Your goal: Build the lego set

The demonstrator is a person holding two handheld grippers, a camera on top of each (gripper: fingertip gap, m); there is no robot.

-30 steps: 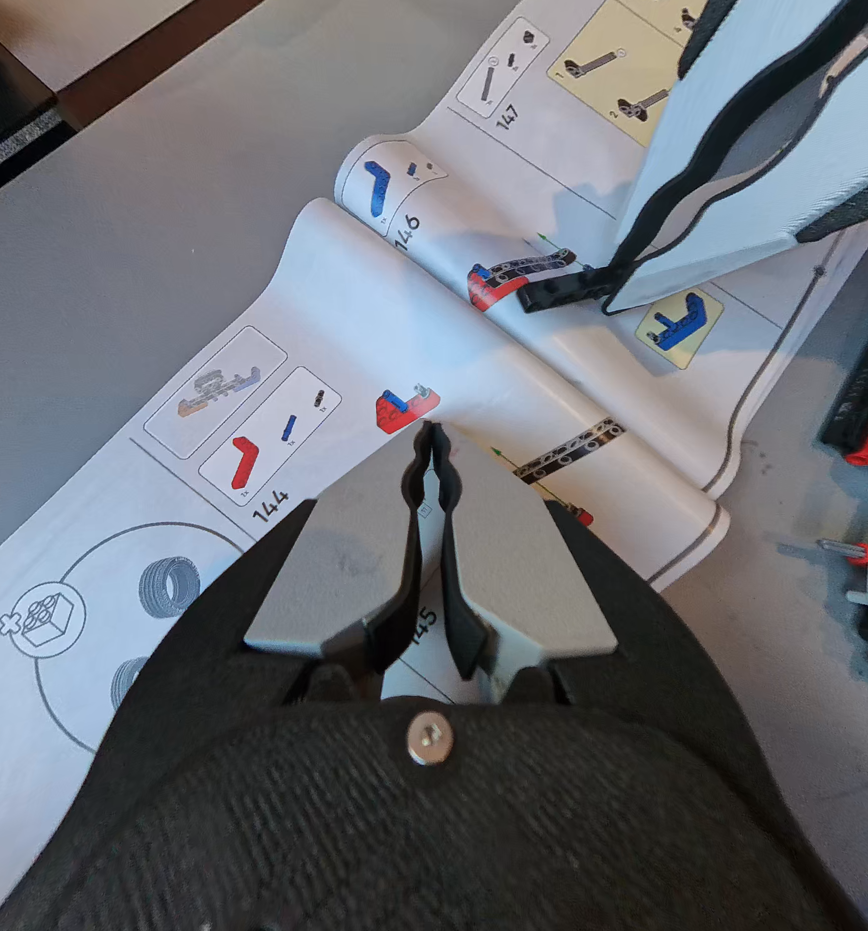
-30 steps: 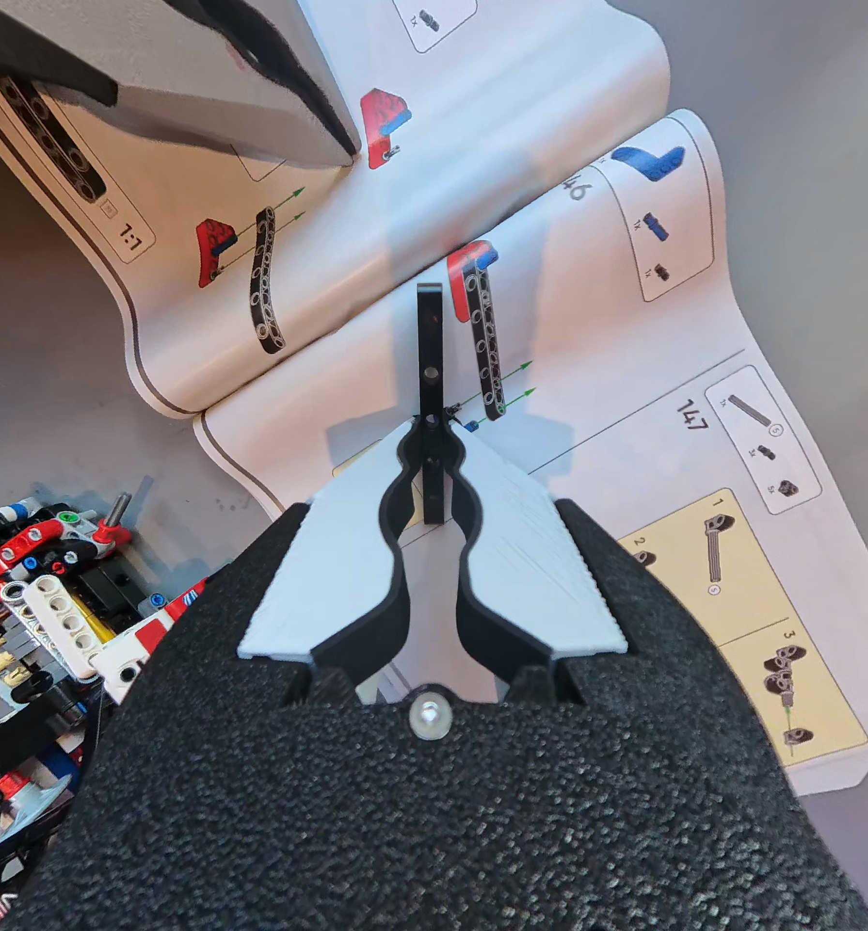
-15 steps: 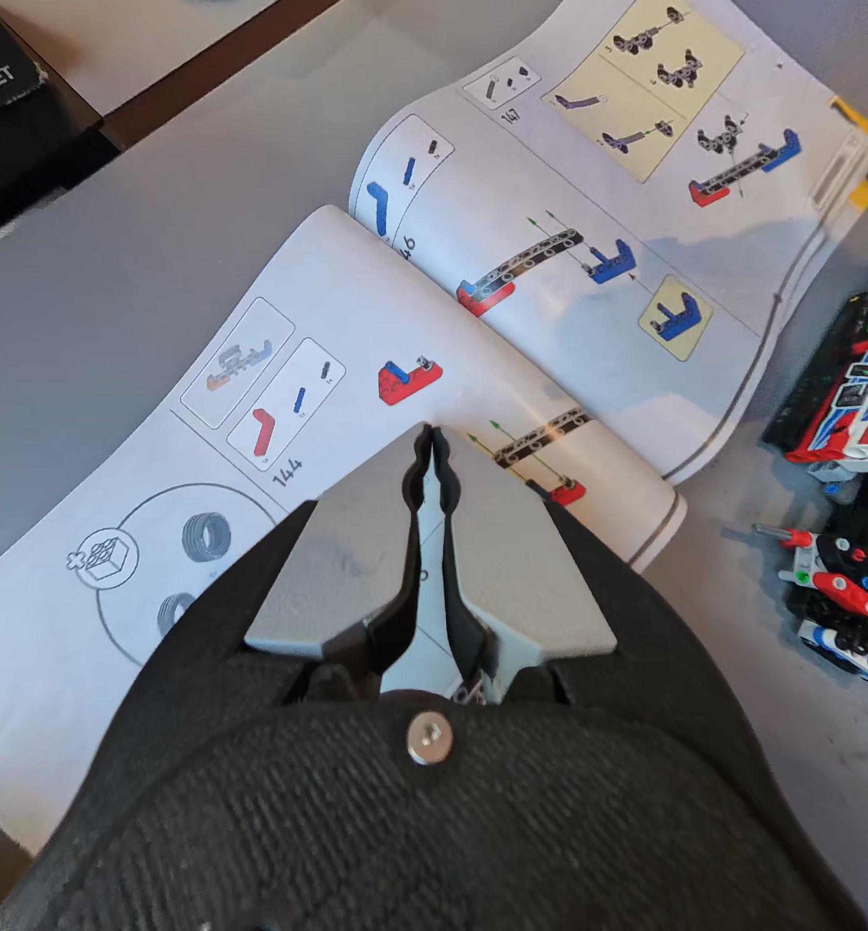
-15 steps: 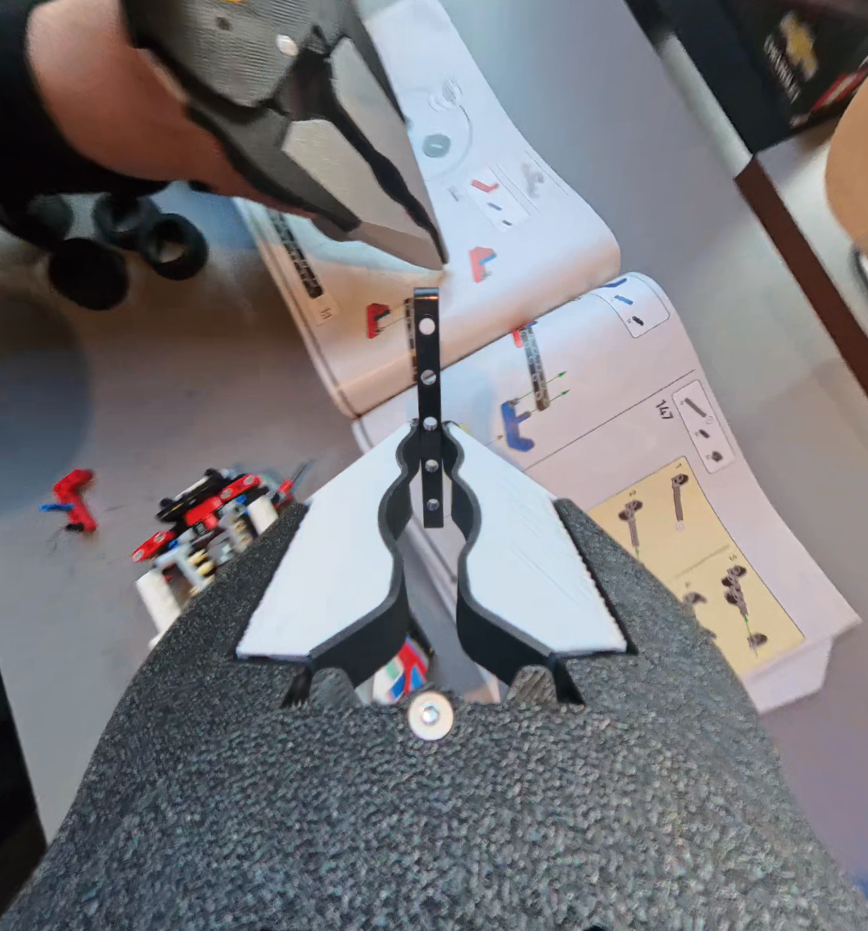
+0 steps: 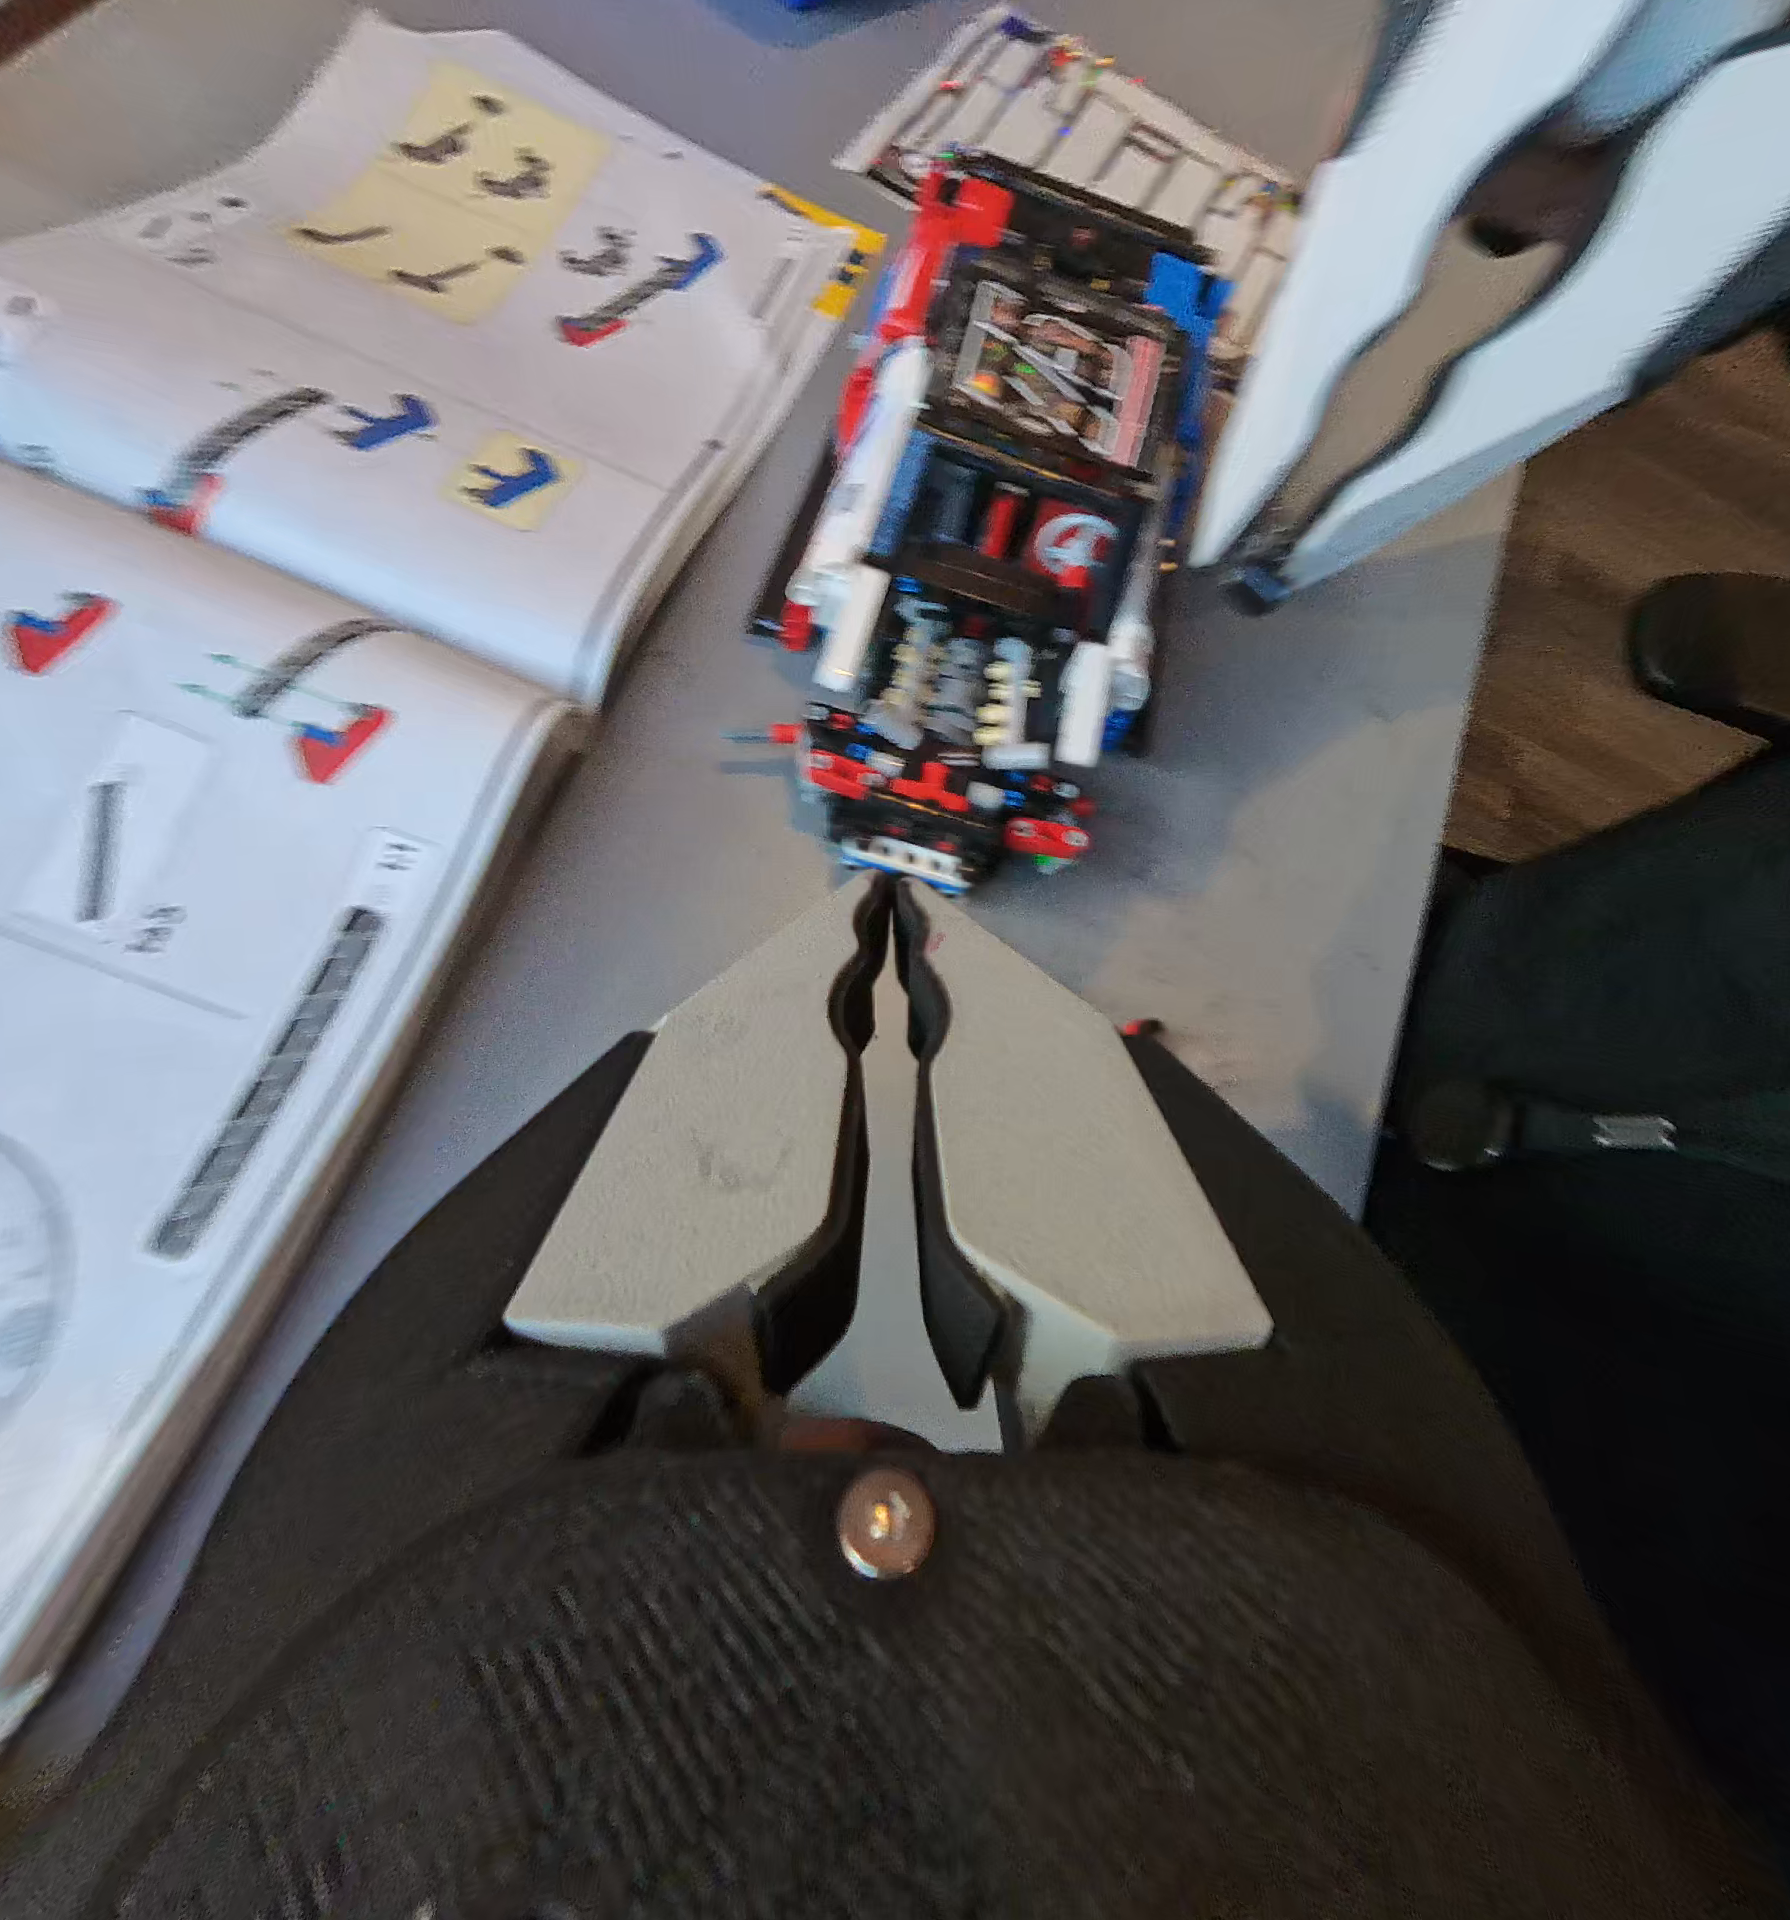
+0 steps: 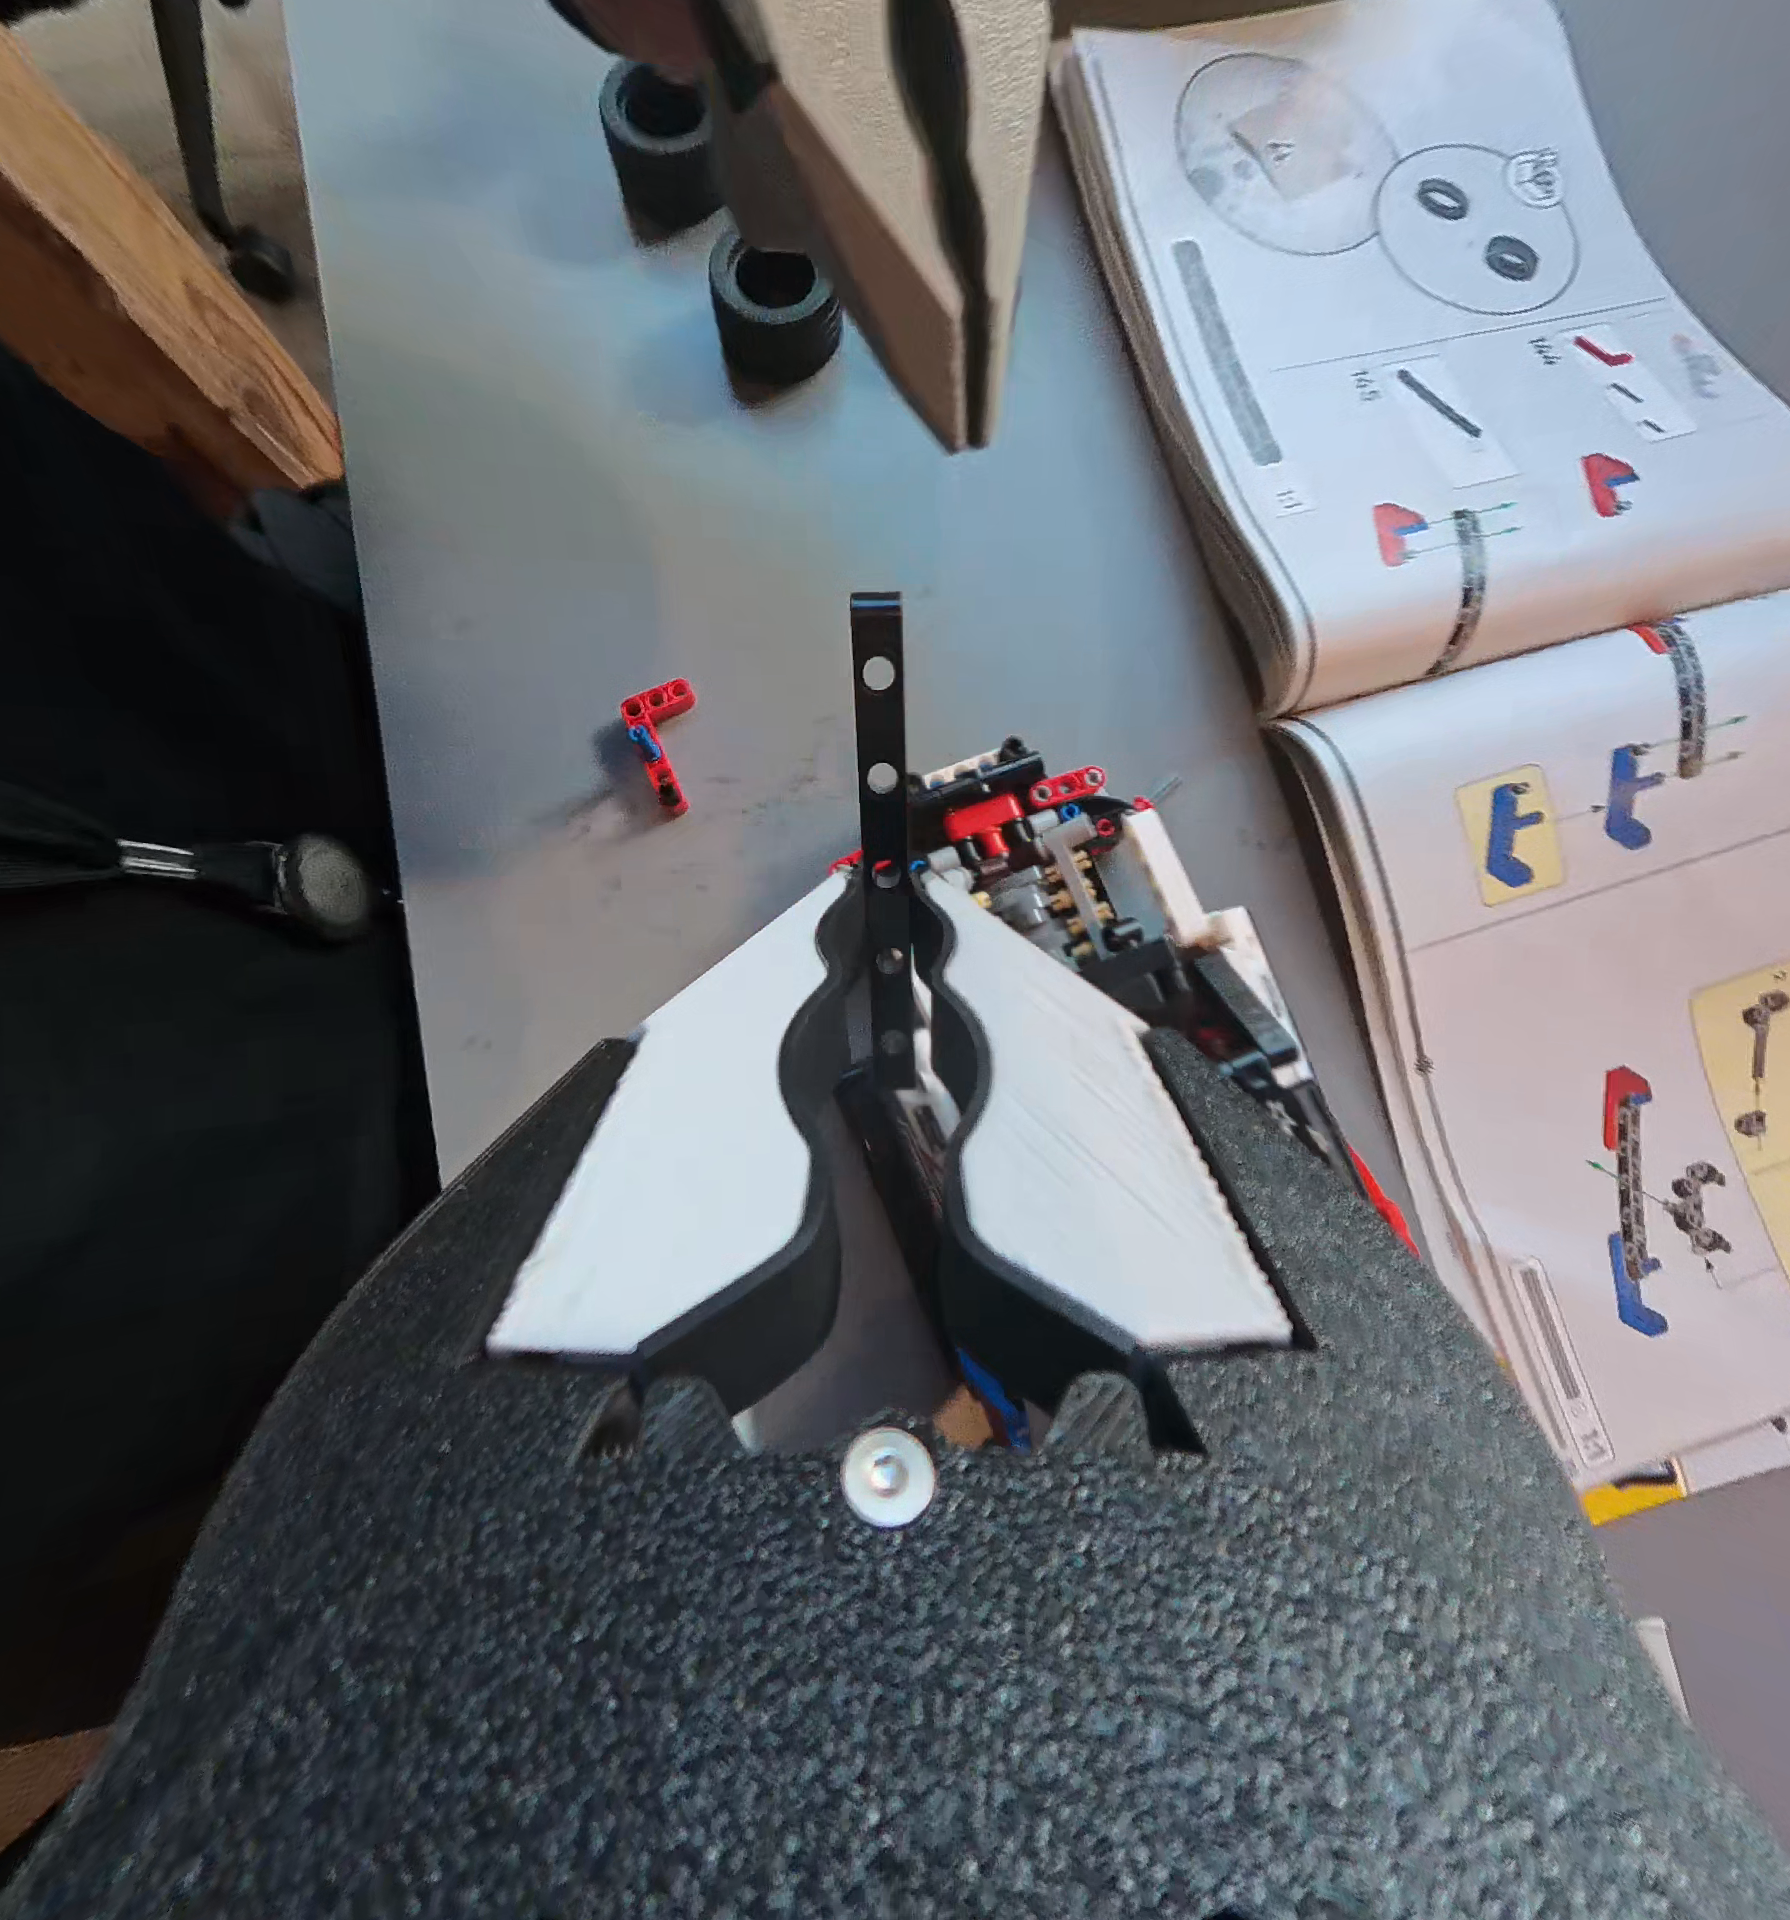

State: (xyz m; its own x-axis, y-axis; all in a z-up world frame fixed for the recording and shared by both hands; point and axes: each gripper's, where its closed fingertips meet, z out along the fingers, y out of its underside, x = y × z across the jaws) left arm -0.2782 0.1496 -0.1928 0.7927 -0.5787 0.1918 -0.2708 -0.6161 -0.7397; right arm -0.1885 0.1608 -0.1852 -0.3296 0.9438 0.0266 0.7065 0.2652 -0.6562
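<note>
My right gripper (image 6: 883,883) is shut on a long black beam with holes (image 6: 878,727), which sticks out forward above the half-built red, white, blue and black lego car (image 6: 1078,883). My left gripper (image 5: 889,899) is shut and empty, just short of the car's near end (image 5: 974,623). The right gripper also shows at the top right of the left wrist view (image 5: 1473,291), above the car's right side. The left gripper shows at the top of the right wrist view (image 6: 932,208). A small red L-shaped piece with blue pins (image 6: 657,738) lies on the grey table (image 6: 558,520).
The open instruction booklet (image 5: 247,623) lies left of the car; it also shows in the right wrist view (image 6: 1493,727). Two black tyres (image 6: 771,312) stand on the table beyond. The table edge (image 5: 1431,883), a wooden floor and a dark chair are to the right. Some 10 centimetres of space lies between my two pairs of fingers.
Both grippers have swung away from the booklet toward the car. The right gripper still holds the black beam. The left gripper stays shut.
</note>
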